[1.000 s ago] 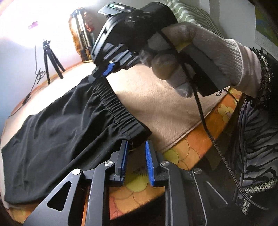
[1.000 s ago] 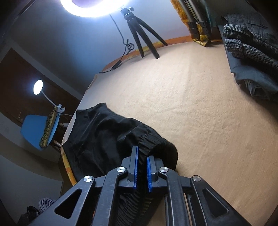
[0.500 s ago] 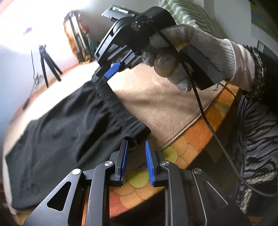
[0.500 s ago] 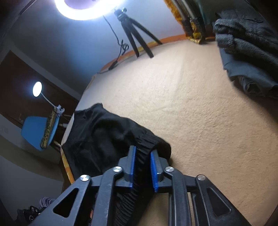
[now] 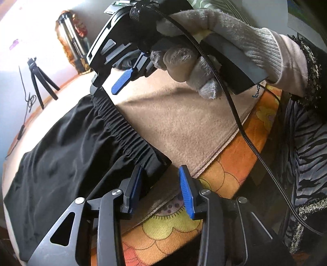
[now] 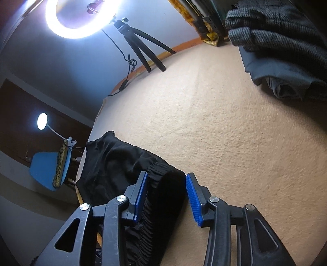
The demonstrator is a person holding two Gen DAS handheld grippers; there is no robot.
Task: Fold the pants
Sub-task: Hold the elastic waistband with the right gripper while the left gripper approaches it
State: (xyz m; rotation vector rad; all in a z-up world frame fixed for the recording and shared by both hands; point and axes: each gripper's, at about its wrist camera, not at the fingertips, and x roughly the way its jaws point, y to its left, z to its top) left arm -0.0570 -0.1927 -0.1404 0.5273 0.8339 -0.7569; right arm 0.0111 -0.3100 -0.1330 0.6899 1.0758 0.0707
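Black pants (image 5: 67,155) lie flat on the beige blanket (image 5: 179,122), their elastic waistband (image 5: 122,129) running diagonally. My left gripper (image 5: 162,190) is open with the near corner of the waistband between its blue pads. My right gripper (image 6: 167,196) is open too, with the far corner of the waistband (image 6: 161,184) lying between its pads. In the left wrist view the right gripper (image 5: 114,79) shows, held by a gloved hand (image 5: 204,51) just above the far end of the waistband.
A floral orange cloth (image 5: 235,163) covers the table edge under the blanket. Folded grey clothes (image 6: 282,51) are stacked at the far right. A small tripod (image 6: 141,45) with a ring light (image 6: 79,18) stands at the back edge. A blue chair (image 6: 49,169) is beyond the table.
Both grippers have opened and let go of the waistband corners. The pants now rest flat on the blanket.
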